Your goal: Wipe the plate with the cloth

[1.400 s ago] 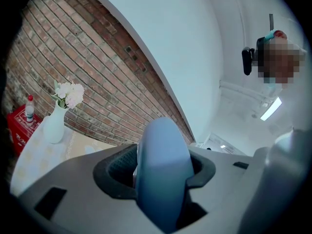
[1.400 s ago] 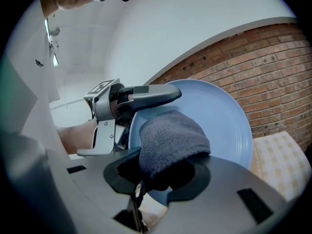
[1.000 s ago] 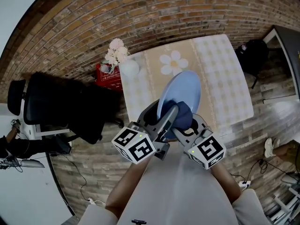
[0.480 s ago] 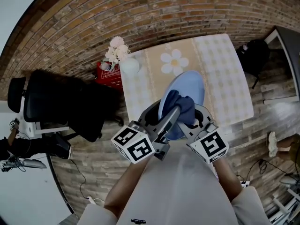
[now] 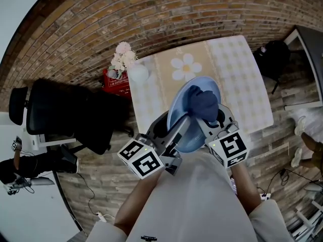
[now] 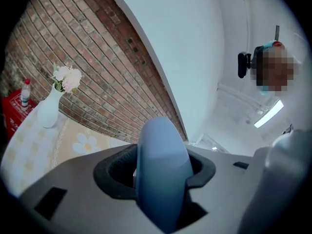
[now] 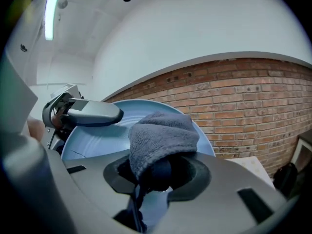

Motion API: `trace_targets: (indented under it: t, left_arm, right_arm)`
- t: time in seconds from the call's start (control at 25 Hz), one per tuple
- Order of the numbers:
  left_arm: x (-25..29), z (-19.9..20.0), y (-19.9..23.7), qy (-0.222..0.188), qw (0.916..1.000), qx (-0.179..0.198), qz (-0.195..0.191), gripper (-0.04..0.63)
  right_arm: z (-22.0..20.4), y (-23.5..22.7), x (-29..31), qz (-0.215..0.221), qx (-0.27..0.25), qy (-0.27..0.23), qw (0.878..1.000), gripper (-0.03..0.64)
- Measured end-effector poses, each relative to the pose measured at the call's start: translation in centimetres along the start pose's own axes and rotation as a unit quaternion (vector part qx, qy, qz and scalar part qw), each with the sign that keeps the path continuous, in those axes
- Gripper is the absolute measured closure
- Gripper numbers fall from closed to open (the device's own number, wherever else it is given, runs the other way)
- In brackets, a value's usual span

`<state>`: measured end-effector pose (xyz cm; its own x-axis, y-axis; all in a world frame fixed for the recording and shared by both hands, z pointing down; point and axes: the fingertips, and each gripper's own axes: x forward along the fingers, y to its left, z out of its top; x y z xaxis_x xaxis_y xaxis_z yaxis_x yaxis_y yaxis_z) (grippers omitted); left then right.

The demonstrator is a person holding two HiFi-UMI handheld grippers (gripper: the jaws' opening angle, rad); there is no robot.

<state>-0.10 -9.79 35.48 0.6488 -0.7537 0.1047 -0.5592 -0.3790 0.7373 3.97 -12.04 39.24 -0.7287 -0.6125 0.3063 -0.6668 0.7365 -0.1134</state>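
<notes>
The left gripper [image 5: 175, 131] is clamping the lower rim of the light blue plate [image 5: 179, 101], holding it lifted and tilted above the flower-print tablecloth [image 5: 237, 79]. The right gripper [image 5: 211, 121] is pinching a bunched dark blue terry cloth [image 5: 204, 104]. That wad is pressing on the plate's upper face, at the end away from the clamped rim. I judge the next stroke is heading down the plate's face toward that rim.
</notes>
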Motion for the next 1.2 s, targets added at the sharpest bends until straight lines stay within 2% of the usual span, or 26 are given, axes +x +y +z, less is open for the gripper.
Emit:
trace_targets:
  t: [0.44,0.68,0.84,1.04,1.2]
  left_arm:
    - [0.1,1.3,0.4,-0.005,1.0,0.003,-0.003,0.377]
    - [0.2,2.1,0.3,-0.01,0.9999,0.003,-0.006,0.377]
    - [0.1,2.5,0.4,-0.016,0.9998,0.004,-0.006,0.377]
    - [0.4,2.3,0.6,-0.013,0.9999,0.009,-0.005,0.377]
    - [0.4,2.0,0.7,-0.013,0.9999,0.01,-0.004,0.377]
  right_arm:
    - [-3.7,-3.3,0.1,-0.04,0.031,0.045,0.998,0.472]
    - [-5.2,-2.8,-0.5,-0.043,0.05,0.058,0.996,0.472]
    - [-5.4,-1.0,-0.8,-0.025,0.059,0.059,0.996,0.472]
    - [-3.9,2.2,-1.2,0.035,0.067,0.036,0.996,0.472]
    - [-2.4,3.8,-1.0,0.062,0.064,0.013,0.996,0.472]
